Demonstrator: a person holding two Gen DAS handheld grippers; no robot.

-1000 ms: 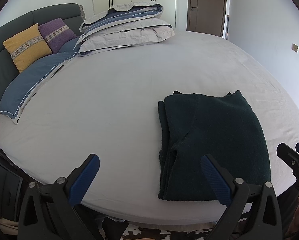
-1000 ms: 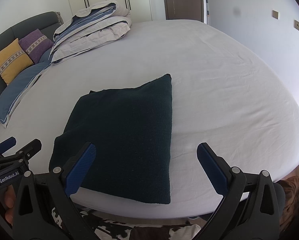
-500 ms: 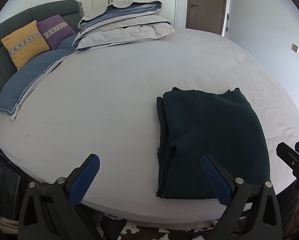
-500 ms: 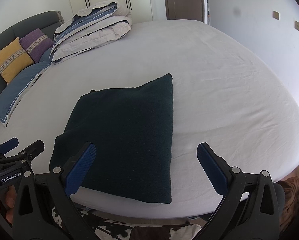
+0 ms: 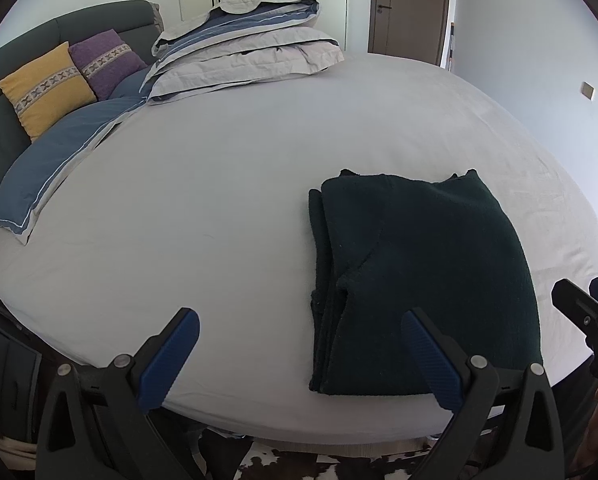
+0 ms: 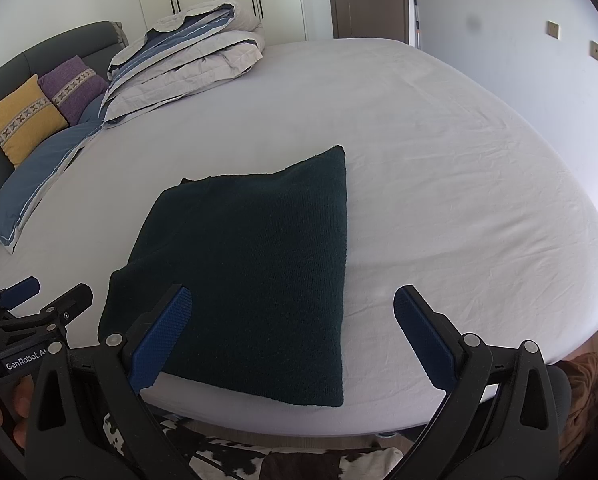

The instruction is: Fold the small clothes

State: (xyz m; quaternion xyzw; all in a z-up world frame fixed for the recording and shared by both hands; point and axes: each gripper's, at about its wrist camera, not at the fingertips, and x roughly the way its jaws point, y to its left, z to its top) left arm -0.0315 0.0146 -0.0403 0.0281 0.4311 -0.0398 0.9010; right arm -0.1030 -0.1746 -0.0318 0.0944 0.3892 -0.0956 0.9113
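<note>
Big bed (image 5: 227, 184) under pale grey sheet, faint creases on right half. Folded duvet (image 5: 243, 48) stacked at far end; yellow cushion (image 5: 45, 88) and purple cushion (image 5: 107, 62) against dark headboard (image 5: 15, 52). Brown door (image 5: 409, 8) beyond, white wardrobe beside it. Dark green garment (image 6: 255, 268) folded into rectangle, flat near bed's front edge, long axis running front to back, layered edges facing left. Left gripper (image 5: 299, 354) spread wide, empty. Right gripper (image 6: 291, 336) spread wide too, nothing between fingers.

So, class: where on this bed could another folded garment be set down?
Bare sheet lies between the dark green garment and the blue pillow, and right of the garment toward the wall. The head end is crowded: folded duvet, yellow cushion, purple cushion.
</note>
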